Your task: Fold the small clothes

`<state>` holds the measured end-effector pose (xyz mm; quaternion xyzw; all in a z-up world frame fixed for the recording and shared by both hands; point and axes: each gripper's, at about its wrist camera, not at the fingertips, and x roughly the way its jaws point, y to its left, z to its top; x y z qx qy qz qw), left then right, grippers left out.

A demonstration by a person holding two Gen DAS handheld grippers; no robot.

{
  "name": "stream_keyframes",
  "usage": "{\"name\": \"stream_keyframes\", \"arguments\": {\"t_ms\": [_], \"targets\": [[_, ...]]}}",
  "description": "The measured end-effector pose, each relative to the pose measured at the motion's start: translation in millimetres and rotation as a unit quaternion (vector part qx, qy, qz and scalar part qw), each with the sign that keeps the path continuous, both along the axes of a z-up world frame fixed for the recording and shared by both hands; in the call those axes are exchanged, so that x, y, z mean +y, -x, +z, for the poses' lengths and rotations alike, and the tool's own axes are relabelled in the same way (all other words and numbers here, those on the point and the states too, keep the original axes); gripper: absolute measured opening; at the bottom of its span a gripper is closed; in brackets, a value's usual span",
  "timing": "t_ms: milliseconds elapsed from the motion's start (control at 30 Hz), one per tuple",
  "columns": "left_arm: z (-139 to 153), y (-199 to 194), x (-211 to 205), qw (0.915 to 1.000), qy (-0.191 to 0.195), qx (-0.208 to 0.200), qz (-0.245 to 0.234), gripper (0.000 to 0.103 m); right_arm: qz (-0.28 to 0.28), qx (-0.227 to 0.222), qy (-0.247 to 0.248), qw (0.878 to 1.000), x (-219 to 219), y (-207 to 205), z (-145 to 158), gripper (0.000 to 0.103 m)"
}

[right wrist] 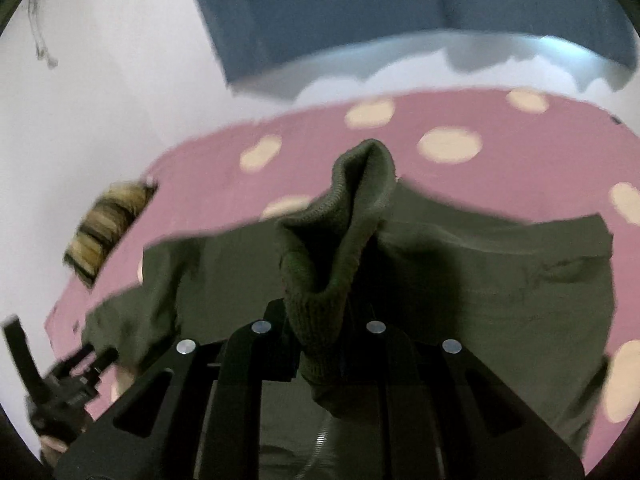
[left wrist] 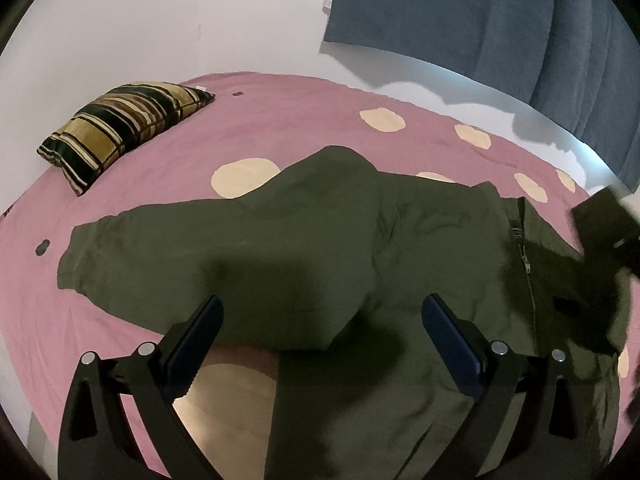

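Observation:
An olive green zip jacket (left wrist: 320,240) lies spread on a pink bedspread with cream dots (left wrist: 280,120). Its left sleeve (left wrist: 140,256) stretches out to the left. My left gripper (left wrist: 322,312) is open and empty, just above the jacket's lower left part. My right gripper (right wrist: 320,308) is shut on the jacket's ribbed cuff (right wrist: 332,248) and holds it lifted above the body of the jacket (right wrist: 480,280). The right gripper shows blurred at the right edge of the left wrist view (left wrist: 608,232). The left gripper shows at the lower left of the right wrist view (right wrist: 64,384).
A striped black and gold cushion (left wrist: 120,128) lies at the far left of the bed by the white wall. A blue curtain (left wrist: 480,20) hangs behind the bed on the right. The zipper (left wrist: 528,280) runs down the jacket's right side.

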<state>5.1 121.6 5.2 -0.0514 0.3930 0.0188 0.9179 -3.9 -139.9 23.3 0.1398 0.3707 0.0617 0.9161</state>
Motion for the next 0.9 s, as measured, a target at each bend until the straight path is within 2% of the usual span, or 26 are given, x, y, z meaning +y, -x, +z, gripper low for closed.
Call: {"name": "stream_keyframes", "arguments": {"t_ms": [133,300,367,467,500,533,600,733,833,900], "targets": [[0.0,0.6,-0.4,1.0000,0.000,0.000,-0.002,0.099,0.032,0.047,0.025,0.998,38.3,-10.9,-36.2,0.013],[-2.5,-0.3,-0.7,1.0000,0.001,0.005,-0.003,0.099,0.046,0.073,0.048,0.995,65.3,-20.6,-58.5,0.014],[-3.4,-1.0,-1.6,1.0000,0.001,0.007,-0.004,0.099,0.052,0.083,0.055,0.994,76.7,-24.9,-67.6,0.017],[-4.9,-1.5,-3.0,0.9999,-0.001,0.009,-0.006,0.099,0.068,0.089,0.053,0.992,86.9,-24.8,-77.4,0.032],[-5.8,-1.6,-3.2,0.9999,-0.002,0.010,-0.006,0.099,0.079,0.092,0.050,0.991,91.1,-25.0,-79.4,0.043],[-6.8,-1.7,-3.5,0.9999,-0.003,0.012,-0.007,0.099,0.100,0.096,0.042,0.989,97.0,-23.9,-80.1,0.053],[-8.6,-2.0,-4.1,0.9999,-0.003,0.014,-0.008,0.099,0.133,0.100,0.027,0.986,103.6,-20.3,-80.0,0.060],[-11.9,-3.4,-4.4,0.9998,-0.005,0.017,-0.008,0.099,0.186,0.100,-0.043,0.976,91.4,-3.0,-68.3,0.061],[-15.4,-4.4,-5.6,0.9997,-0.006,0.022,-0.009,0.099,0.176,0.072,-0.118,0.975,49.2,15.8,-49.5,0.061],[-18.5,-5.3,-6.9,0.9996,-0.006,0.026,-0.011,0.099,0.135,0.037,-0.131,0.981,7.4,31.6,-32.7,0.063]]}}
